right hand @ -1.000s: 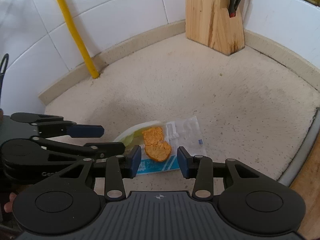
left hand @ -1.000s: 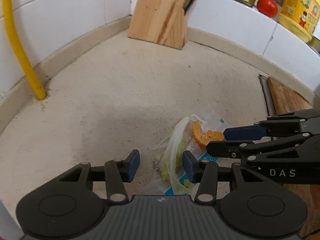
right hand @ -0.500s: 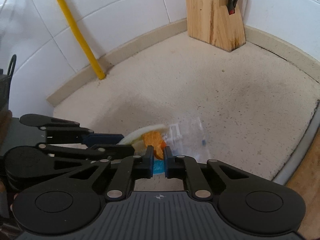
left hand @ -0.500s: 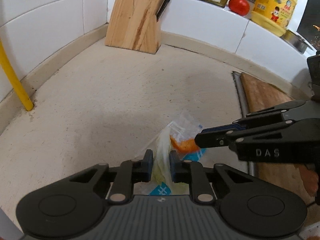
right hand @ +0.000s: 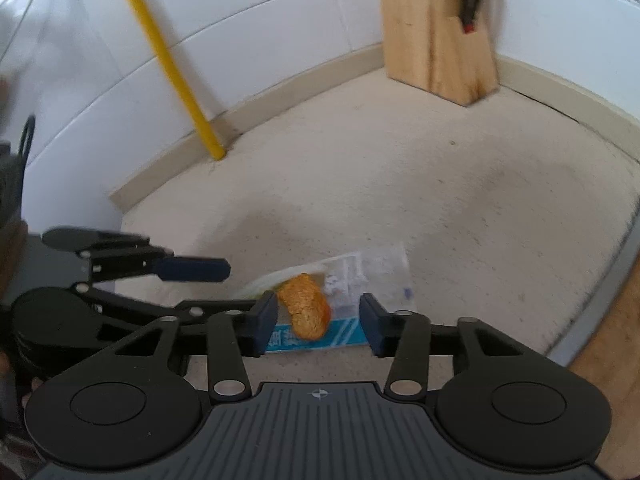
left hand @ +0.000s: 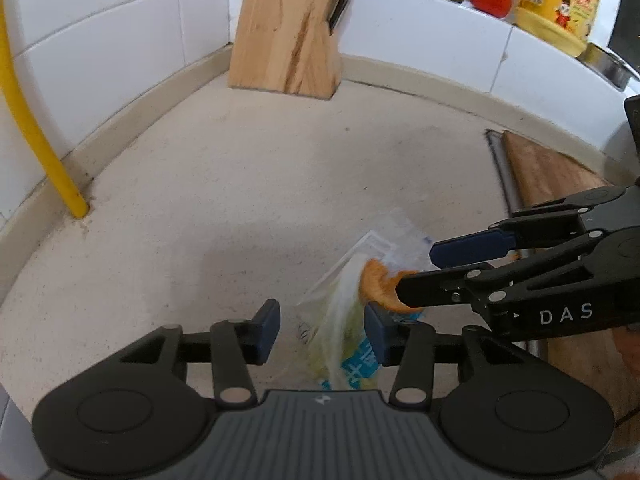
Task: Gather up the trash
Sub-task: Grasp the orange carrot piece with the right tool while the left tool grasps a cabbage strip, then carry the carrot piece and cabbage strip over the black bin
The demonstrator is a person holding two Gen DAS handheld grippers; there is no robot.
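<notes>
1. Left hand-held gripper [left hand: 318,330], jaws just reopened and parted, straddles the cabbage leaf [left hand: 340,320] on the surface [left hand: 240,200].
2. Right hand-held gripper [right hand: 318,320], likewise just reopened, frames the orange peel [right hand: 306,306] at its twelve o'clock.

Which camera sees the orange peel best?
The right wrist view: the orange peel sits whole between its open fingers. In the left wrist view, the peel is blurred and partly behind the right gripper.

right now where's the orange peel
Right wrist view: the orange peel sits low centre, on the plastic wrapper, between the right gripper pads.
</notes>
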